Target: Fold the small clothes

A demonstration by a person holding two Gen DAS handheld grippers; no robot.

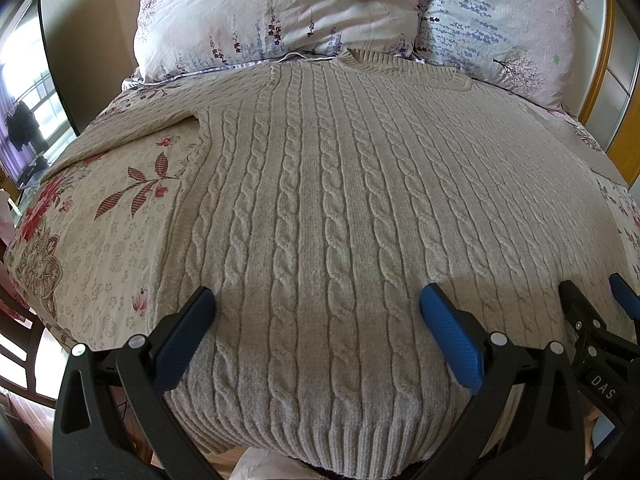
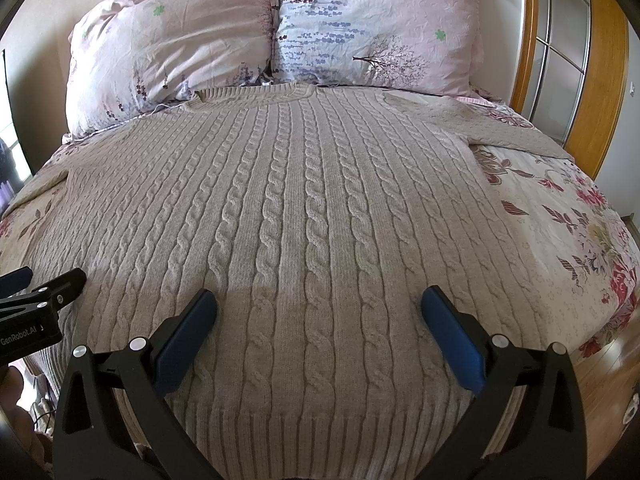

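Across the bed [image 1: 100, 240], my beige cable-knit sweater [image 1: 320, 200] lies flat, collar toward the two pillows [image 2: 180, 40], hem nearest me. Over that hem I hold my left tool [image 1: 316, 304] and right tool [image 2: 320, 304] side by side, both spread wide, grasping nothing

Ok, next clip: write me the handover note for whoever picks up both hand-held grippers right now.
Left hand-held gripper: open, holding nothing, over the hem end of the sweater.
Right hand-held gripper: open, holding nothing, beside the left one at the same end.
Beige cable-knit sweater: spread flat on the floral bedspread, collar toward the two pillows, ribbed hem at the near edge of the bed, sleeves out to each side.
Done: sweater laid out; no fold visible.
Left: the whole fold, probably sleeves in first, then hem up toward the collar.
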